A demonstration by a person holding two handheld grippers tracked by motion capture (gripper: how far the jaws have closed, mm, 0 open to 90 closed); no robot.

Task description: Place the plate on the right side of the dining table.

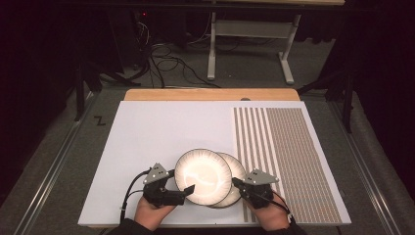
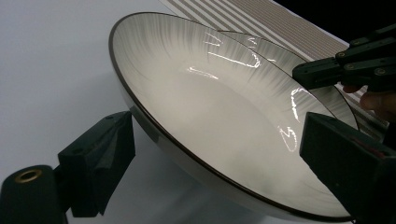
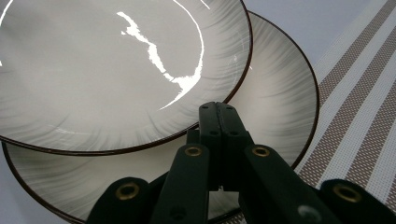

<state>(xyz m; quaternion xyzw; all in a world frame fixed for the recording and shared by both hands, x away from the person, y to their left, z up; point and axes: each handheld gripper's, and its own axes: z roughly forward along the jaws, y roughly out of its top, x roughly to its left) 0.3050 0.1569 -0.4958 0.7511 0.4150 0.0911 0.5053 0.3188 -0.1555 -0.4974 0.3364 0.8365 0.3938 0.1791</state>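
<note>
Straddling the upper plate [image 1: 203, 174], left tool [image 1: 183, 191] spread (right tool [image 1: 238, 185] pressed together).

Black claws, grey plates, dark sleeves

Both hand-held units are matte black. Left claw [image 1: 183, 188]: blocky body, flat rectangular jaws, brass-ringed hole on the base, grey three-cornered plate with small dark screws on top, two black cables looping off the left side. Right claw [image 1: 236, 182]: same grey plate, slim linkage arms with brass rivets, black cable at the rear. Dark sleeves at both wrists
</note>
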